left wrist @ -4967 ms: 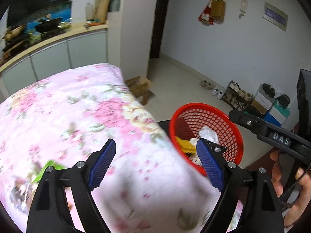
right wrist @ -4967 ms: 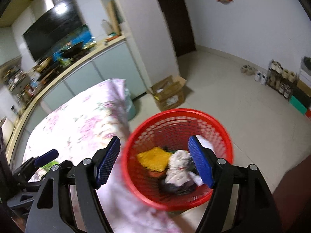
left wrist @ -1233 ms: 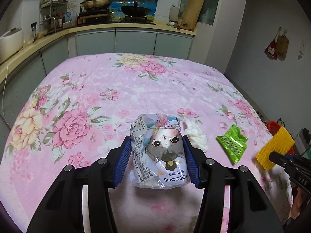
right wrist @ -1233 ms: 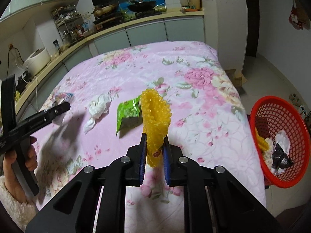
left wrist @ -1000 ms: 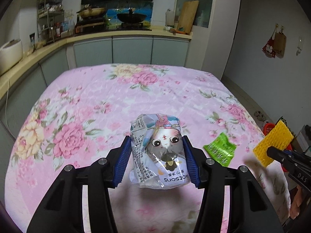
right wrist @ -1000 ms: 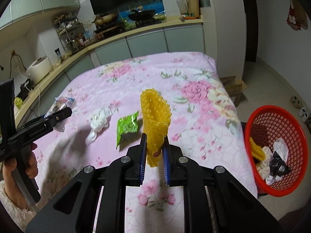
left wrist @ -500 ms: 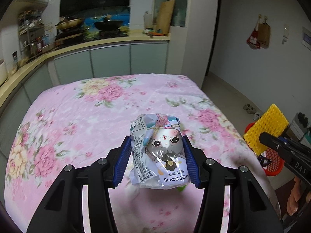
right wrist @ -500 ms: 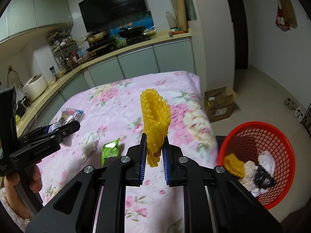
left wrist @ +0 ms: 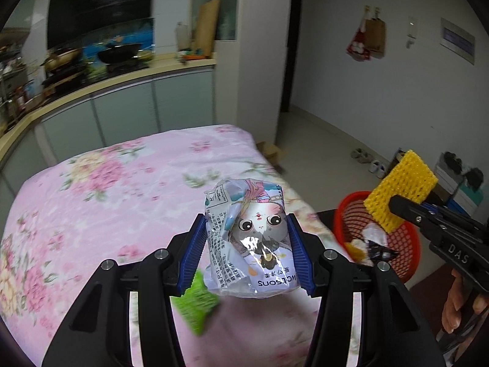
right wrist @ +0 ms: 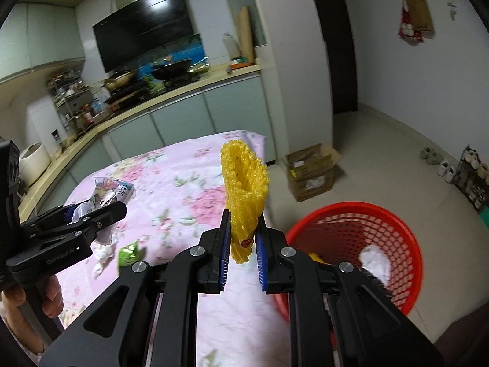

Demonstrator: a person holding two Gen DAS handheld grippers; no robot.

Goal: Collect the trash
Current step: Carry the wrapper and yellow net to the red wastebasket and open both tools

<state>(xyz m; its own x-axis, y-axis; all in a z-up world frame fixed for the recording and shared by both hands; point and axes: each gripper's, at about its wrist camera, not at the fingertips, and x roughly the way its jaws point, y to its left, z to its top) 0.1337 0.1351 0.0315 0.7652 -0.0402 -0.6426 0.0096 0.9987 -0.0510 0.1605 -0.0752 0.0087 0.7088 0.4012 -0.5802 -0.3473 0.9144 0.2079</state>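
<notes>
Basket (right wrist: 406, 232) sat beside tabletop edge. You held mesh (right wrist: 244, 189) pinched in right hand-held gripper (right wrist: 242, 255), pouch (left wrist: 249, 238) clamped in left hand-held gripper (left wrist: 247, 255); best released once directly above basket.

My blue-padded left fingers (left wrist: 195, 257) are gripping a silvery cartoon-printed packet (left wrist: 249, 238); my right ones are pinching yellow foam netting (right wrist: 244, 192). A red mesh basket (right wrist: 406, 232), green wrapper (right wrist: 130, 252) and pink floral cloth (left wrist: 107, 189) are showing.

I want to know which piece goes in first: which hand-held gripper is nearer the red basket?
Right. The right hand-held gripper holds the yellow foam net beside the red basket; the left hand-held gripper holds its wrapper over the bed.
</notes>
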